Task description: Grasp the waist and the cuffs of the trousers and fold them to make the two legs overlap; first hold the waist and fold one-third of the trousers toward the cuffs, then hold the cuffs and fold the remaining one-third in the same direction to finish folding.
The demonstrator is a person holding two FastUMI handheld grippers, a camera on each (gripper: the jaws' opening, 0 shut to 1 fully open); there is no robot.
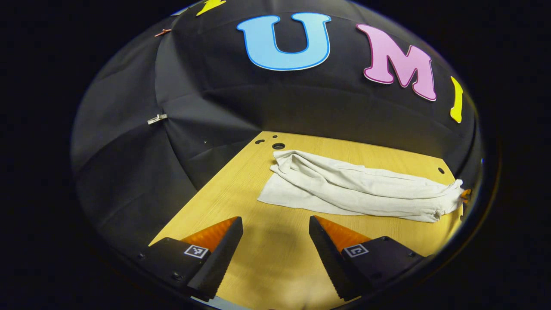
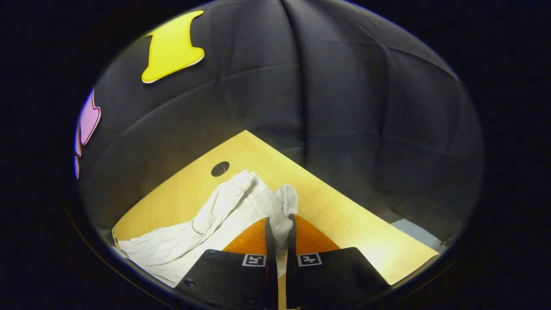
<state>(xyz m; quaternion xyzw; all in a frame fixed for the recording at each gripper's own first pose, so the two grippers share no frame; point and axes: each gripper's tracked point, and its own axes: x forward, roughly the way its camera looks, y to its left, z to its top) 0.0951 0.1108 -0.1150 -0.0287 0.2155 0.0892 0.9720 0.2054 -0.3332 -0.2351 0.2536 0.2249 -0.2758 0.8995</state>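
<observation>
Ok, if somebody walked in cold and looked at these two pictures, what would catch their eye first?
Probably the pale trousers lying rumpled and stretched lengthwise across the yellow wooden table, bright against the black cloth wall. Next, in the right gripper view, the right gripper has its jaws pinched shut on a gathered end of the fabric. In the left gripper view, the left gripper has open jaws above bare table, short of the trousers.

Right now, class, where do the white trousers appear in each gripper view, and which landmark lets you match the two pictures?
Left gripper view: the white trousers lie stretched across the wooden table, centre to right, beyond the open left gripper.
Right gripper view: the trousers run from lower left to centre, one end pinched in the right gripper.
Shared landmark: the round hole in the tabletop beside that end.
</observation>
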